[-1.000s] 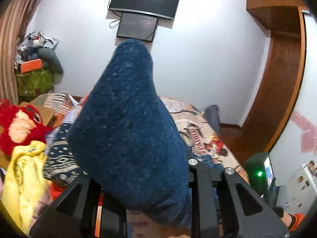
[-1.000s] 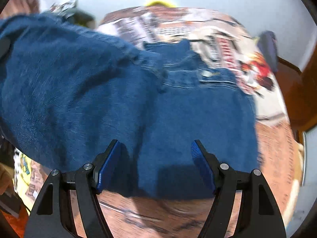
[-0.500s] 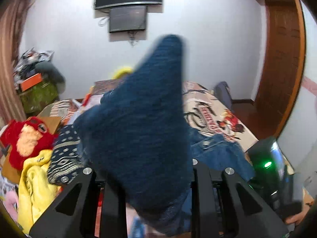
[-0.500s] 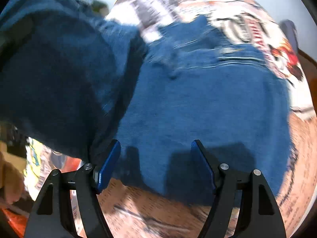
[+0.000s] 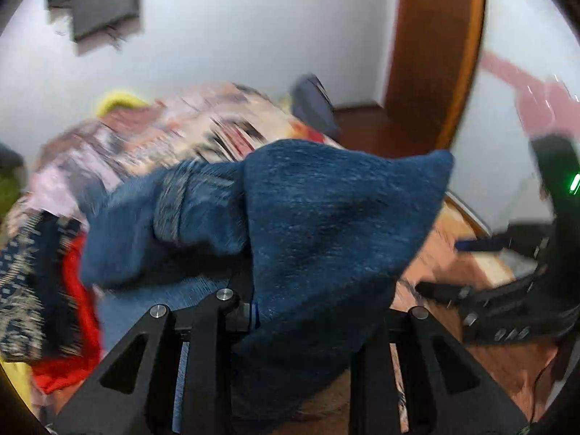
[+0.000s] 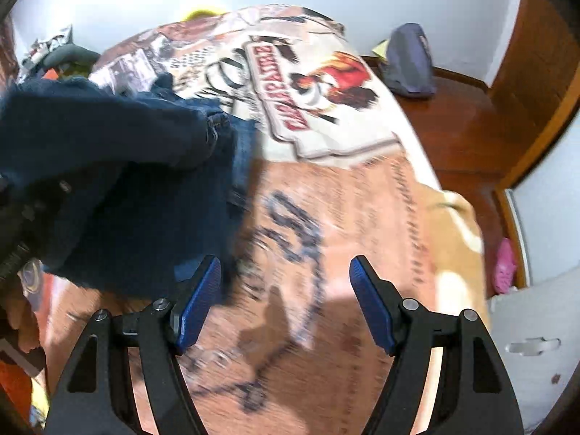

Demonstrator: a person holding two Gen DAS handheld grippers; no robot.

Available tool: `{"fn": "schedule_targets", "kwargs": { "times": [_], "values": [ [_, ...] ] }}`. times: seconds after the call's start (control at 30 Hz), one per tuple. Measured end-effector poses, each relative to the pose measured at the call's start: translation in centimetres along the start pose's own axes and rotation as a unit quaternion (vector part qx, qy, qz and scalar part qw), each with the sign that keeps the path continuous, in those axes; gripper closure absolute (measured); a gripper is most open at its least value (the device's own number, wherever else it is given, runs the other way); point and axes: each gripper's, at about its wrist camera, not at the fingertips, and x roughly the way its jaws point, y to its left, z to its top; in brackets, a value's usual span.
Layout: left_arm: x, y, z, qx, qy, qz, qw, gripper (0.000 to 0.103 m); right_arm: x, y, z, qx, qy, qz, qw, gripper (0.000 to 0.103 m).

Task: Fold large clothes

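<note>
Ideally, the left gripper point(image 5: 304, 319), clamped on the jeans point(image 5: 326, 224), lays its fold flat and square; the right gripper point(image 6: 286, 308), jaws apart and empty, smooths beside it on the bedspread point(image 6: 362, 217).

L fingertips point(image 5: 250, 317) behind jeans point(image 5: 326, 224)

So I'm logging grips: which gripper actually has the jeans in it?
The left gripper: it is clamped on a fold of the jeans. The right gripper stands open over the blanket, nothing between its pads.
</note>
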Motion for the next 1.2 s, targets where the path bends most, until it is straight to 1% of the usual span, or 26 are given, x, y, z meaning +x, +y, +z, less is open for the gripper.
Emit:
{"fn": "schedule_targets", "kwargs": {
  "times": [0.03, 0.1, 0.17, 0.2, 0.23, 0.3, 0.37, 0.43, 0.53, 0.7, 0.77, 0.9, 0.97, 1.03, 1.1, 1.17, 1.2],
  "values": [
    [0.7, -0.6, -0.7, 0.007, 0.015, -0.009, 0.9998, 0.079, 0.1, -0.3, -0.3, -0.001, 0.002, -0.003, 1.0, 0.033],
    [1.4, -1.5, -1.7, 0.023, 0.032, -0.01, 0.9992, 0.078, -0.1, -1.1, -1.1, -0.004, 0.005, -0.007, 1.0, 0.033],
    [1.5, -2.1, -2.5, 0.036, 0.037, -0.009, 0.9986, 0.076, -0.4, -1.3, -1.4, -0.008, 0.003, -0.01, 1.0, 0.033],
    [1.4, -2.3, -2.8, 0.046, 0.04, -0.01, 0.9981, 0.071, -0.6, -1.4, -1.6, -0.011, 0.002, -0.013, 1.0, 0.033],
    [1.3, -2.3, -3.0, 0.054, 0.046, -0.014, 0.9974, 0.069, -1.0, -1.5, -1.9, -0.013, -0.001, -0.015, 1.0, 0.033],
    [1.0, -2.5, -3.1, 0.061, 0.053, -0.018, 0.9966, 0.06, -1.8, -1.4, -2.5, -0.015, -0.005, -0.017, 1.0, 0.033],
    [0.5, -3.2, -2.9, 0.067, 0.058, -0.022, 0.9958, 0.054, -2.7, -1.6, -2.9, -0.014, -0.01, -0.019, 1.0, 0.033],
    [-0.3, -3.4, -2.9, 0.069, 0.063, -0.032, 0.9951, 0.05, -3.4, -1.6, -2.7, -0.013, -0.02, -0.015, 1.0, 0.033],
    [-1.7, -3.2, -3.2, 0.05, 0.06, -0.067, 0.9947, 0.047, -4.7, -1.3, -2.5, -0.012, -0.038, -0.007, 0.999, 0.033],
    [-4.4, -2.3, -3.6, 0.032, 0.045, -0.065, 0.9964, 0.044, -6.7, -0.7, -1.9, -0.011, -0.07, 0.007, 0.997, 0.033],
    [-5.6, -1.2, -3.7, 0.017, 0.033, -0.054, 0.9979, 0.044, -7.2, -0.2, -1.6, -0.014, -0.077, 0.014, 0.997, 0.033],
    [-7.7, 2.2, -3.7, -0.013, 0.005, -0.001, 0.9999, 0.042, -7.4, 1.5, -0.8, -0.031, -0.087, 0.026, 0.995, 0.033],
    [-7.8, 3.9, -3.8, -0.022, 0.001, 0.031, 0.9993, 0.038, -7.1, 2.7, -0.4, -0.041, -0.089, 0.038, 0.995, 0.033],
    [-7.5, 6.1, -4.2, -0.039, 0.009, 0.071, 0.9967, 0.038, -6.5, 4.2, 0.1, -0.052, -0.086, 0.052, 0.994, 0.033],
    [-6.9, 7.7, -4.9, -0.051, 0.023, 0.095, 0.9939, 0.038, -5.7, 5.7, 0.5, -0.064, -0.082, 0.062, 0.993, 0.033],
    [-5.8, 9.1, -5.7, -0.065, 0.044, 0.102, 0.9917, 0.037, -4.7, 7.4, 0.8, -0.083, -0.075, 0.068, 0.991, 0.033],
    [-5.0, 9.7, -6.4, -0.073, 0.06, 0.095, 0.9909, 0.036, -4.2, 7.8, 0.8, -0.09, -0.072, 0.068, 0.991, 0.033]
  ]
}}
